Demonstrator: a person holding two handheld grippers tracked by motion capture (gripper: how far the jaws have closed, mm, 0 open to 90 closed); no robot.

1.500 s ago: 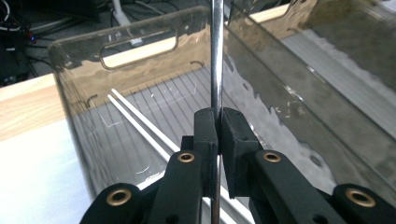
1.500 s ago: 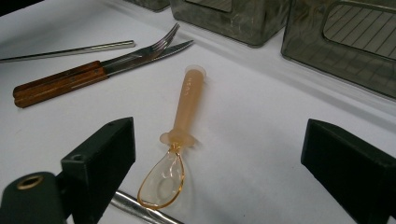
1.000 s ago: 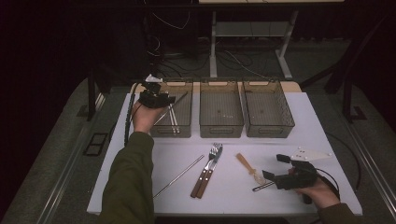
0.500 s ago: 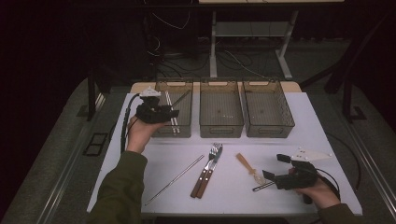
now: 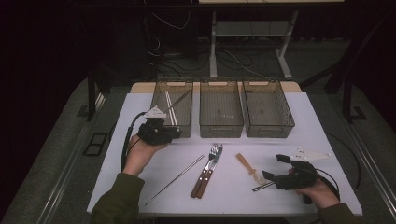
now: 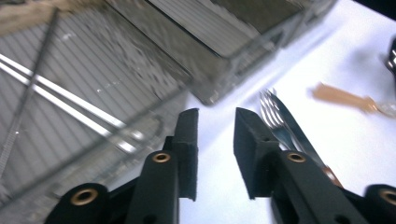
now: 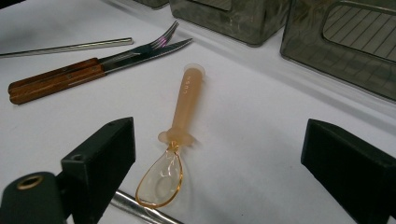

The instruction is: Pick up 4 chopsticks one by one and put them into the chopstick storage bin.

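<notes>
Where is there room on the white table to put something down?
The far right corner of the table, right of the right bin, is bare. So is the near left edge, left of the metal rod. The middle front is crowded: fork and knife, plastic spoon and the right gripper.

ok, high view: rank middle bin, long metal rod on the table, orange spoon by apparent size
1. Middle bin, clearly the largest.
2. Long metal rod, thin but about as long as the bin; it lies nearer the camera, so its length may be flattered.
3. Orange spoon, the smallest.
</notes>
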